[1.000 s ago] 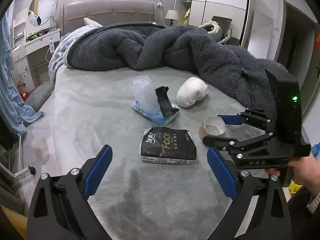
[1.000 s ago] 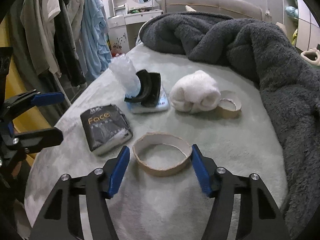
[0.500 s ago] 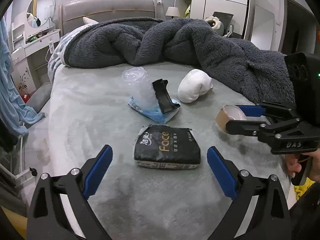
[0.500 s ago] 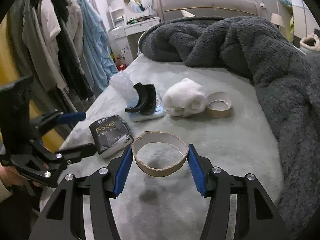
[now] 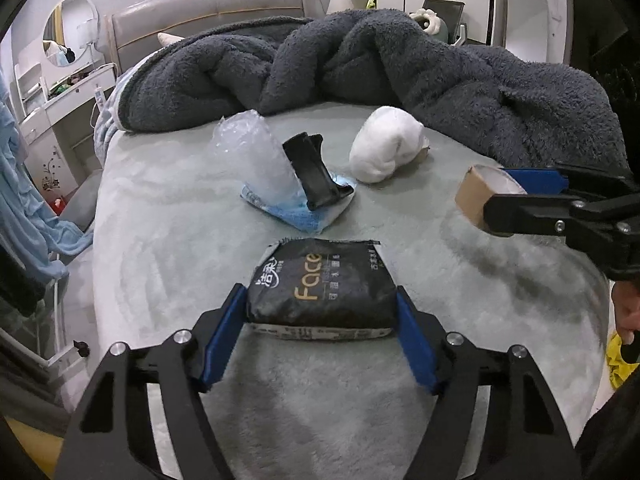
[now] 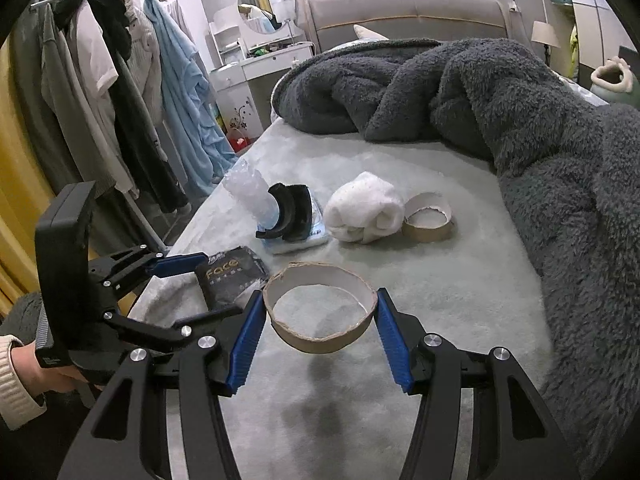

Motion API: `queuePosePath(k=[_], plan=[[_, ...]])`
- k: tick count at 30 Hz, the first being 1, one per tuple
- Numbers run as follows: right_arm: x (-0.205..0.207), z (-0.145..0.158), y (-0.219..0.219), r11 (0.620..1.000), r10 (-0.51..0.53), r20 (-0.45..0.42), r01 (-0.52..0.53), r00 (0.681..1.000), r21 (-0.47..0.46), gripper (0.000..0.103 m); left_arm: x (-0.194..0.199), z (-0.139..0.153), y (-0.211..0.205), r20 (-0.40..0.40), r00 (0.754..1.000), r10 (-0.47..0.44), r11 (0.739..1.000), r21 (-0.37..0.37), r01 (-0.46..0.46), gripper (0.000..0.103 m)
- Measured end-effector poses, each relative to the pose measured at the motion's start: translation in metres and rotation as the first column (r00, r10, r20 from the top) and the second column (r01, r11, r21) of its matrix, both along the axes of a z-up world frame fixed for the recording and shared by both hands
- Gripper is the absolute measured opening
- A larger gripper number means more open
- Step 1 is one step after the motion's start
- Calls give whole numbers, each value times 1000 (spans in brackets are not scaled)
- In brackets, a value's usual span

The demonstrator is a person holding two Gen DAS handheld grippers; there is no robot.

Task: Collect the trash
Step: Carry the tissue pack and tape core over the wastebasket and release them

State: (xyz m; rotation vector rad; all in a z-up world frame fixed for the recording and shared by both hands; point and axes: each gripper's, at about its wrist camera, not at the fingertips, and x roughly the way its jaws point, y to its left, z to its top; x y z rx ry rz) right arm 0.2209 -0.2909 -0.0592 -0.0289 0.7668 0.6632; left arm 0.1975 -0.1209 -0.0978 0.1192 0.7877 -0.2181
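Your right gripper has its jaws closed on the cardboard ring, held clear of the bed with its shadow on the cover below. The pads press only on two opposite points of a thin, torn hoop, so squeezing harder could fold it flat, and a quick swing could let it twist out. Your left gripper has its jaws against both short ends of the black tissue pack, which lies on the bed; whether they are already pinching it I cannot tell. That pack looks soft and slick, so it may bulge or slide forward when you lift, and the low pads might snag the fuzzy cover. The two grippers are near each other, so crossing paths risks a knock that frees the ring. A second ring, a white cloth bundle, a clear plastic bag and a black curved piece wait farther up the bed.
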Motion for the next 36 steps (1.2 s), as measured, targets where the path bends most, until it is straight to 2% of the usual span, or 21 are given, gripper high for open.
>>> queuePosePath(k=[6,13,18,21,25,31,36], plan=[[0,0,5,998,-59,-58,60,997,14,56,-7,7,5,26,1000,16,1000,-13,-16,73],[-9,14,7,981,-155,-117,167,981,102,56,-27,15,30,36,997,73,997,-40,-71,73],[-27,20,21,971,-209,-106,219,972,95,56,-41,26,55,41,992,119,990,-74,-116,73],[-41,24,41,977,-195,-83,201,977,68,56,-49,32,74,37,988,152,983,-106,-147,73],[-53,23,64,982,-178,-89,182,980,43,56,-60,33,102,24,977,210,972,-111,-206,73],[-62,26,93,987,-153,-89,156,984,32,56,-74,36,137,21,964,267,960,-96,-264,73],[-68,36,122,992,-114,-70,118,991,54,56,-80,26,165,-24,947,321,944,-69,-322,73]])
